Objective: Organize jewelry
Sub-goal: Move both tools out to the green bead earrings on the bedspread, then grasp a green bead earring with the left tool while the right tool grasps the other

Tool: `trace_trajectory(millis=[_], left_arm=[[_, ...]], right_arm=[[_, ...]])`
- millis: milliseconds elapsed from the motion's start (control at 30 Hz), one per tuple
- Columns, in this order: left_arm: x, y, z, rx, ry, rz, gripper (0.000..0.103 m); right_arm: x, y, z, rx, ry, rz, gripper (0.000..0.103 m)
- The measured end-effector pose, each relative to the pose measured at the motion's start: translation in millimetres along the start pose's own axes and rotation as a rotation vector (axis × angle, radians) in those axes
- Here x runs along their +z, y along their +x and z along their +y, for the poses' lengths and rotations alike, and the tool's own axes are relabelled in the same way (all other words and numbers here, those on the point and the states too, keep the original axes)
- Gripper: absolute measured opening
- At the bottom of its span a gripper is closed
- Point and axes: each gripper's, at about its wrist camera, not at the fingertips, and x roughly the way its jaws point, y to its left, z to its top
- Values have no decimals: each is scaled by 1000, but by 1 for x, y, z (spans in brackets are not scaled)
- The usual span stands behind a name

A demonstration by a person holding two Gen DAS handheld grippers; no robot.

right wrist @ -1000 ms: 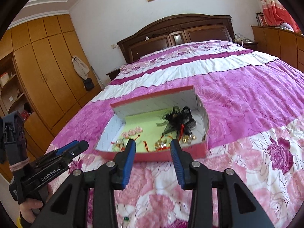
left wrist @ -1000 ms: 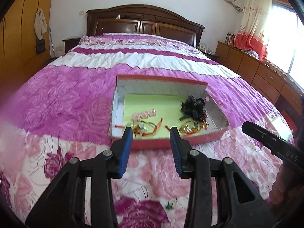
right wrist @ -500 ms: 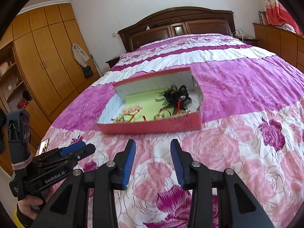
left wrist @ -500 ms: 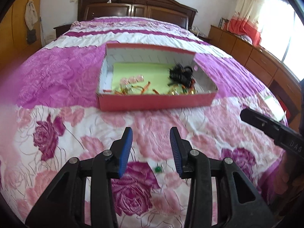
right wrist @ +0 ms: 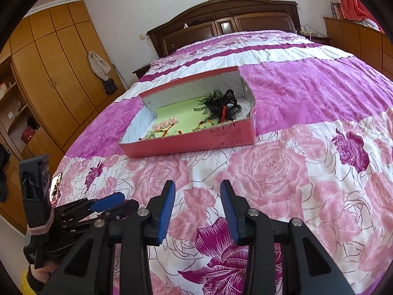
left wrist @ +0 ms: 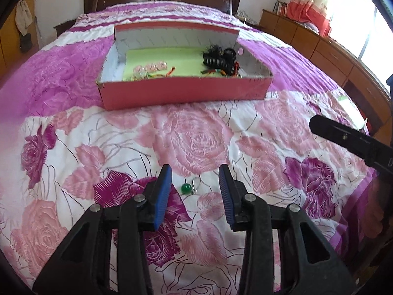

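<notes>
- Left wrist view: your left gripper (left wrist: 195,180) jaws apart, green bead charm (left wrist: 189,188) between them on bed (left wrist: 196,137).
- Red box (left wrist: 184,91) upper centre.
- Your right gripper (right wrist: 197,195) jaws apart, empty.

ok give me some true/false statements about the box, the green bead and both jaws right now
1. The green bead earring lies on the bedspread, outside the red box. True.
2. The left gripper is shut on the bead. False: its jaws stand open, bead lying between them.
3. The black hair accessory lies in the box. True.
4. The right gripper holds a bracelet. False: open and empty.
</notes>
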Motion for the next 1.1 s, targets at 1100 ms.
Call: trace_trajectory(millis=[1100], left_arm=[[1,-25,41,41,-112,-51,6]], right_arm=[[-15,30,31,41,-52,134,41]])
